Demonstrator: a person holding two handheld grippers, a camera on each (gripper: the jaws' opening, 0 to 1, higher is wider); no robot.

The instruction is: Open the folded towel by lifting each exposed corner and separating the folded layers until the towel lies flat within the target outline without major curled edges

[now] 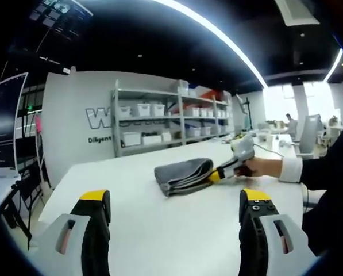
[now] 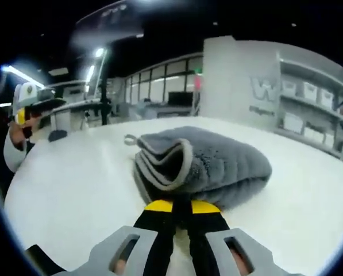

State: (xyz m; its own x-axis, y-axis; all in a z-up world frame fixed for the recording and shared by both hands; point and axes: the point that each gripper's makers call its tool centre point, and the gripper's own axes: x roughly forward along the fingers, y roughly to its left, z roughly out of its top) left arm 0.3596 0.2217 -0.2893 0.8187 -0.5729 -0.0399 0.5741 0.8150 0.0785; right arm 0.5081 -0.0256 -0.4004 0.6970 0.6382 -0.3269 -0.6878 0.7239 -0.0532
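Towel: we see a grey folded towel (image 1: 184,175) lying on a white table (image 1: 160,230), bunched into a soft rounded bundle rather than a crisp flat square.
Towel up close: in the right gripper view the towel (image 2: 211,164) sits just ahead of our right gripper, its stacked layer edges with paler trim facing us, and a small hanging loop (image 2: 129,140) sticking out at the far left corner.
Right gripper: our right gripper (image 2: 181,206) has its yellow-tipped jaws drawn together at the towel's near edge; whether any cloth is pinched between them we cannot tell.
Right gripper from the left view: we see the right gripper (image 1: 217,176) held by a hand (image 1: 262,167) in a dark sleeve with a white cuff, its tips touching the towel's right end.
Left gripper: our left gripper (image 1: 174,201) hovers over bare table well short of the towel, jaws spread wide, holding nothing.
Handling: we judge the towel light, plush and limp; it should sag and drag rather than hold shape, and thick layers may cling together.
Where to grip: we would pinch a single top layer at an exposed trimmed corner, near the loop, not the whole stack.
Background: shelves (image 1: 171,118) with white bins stand against the far wall.
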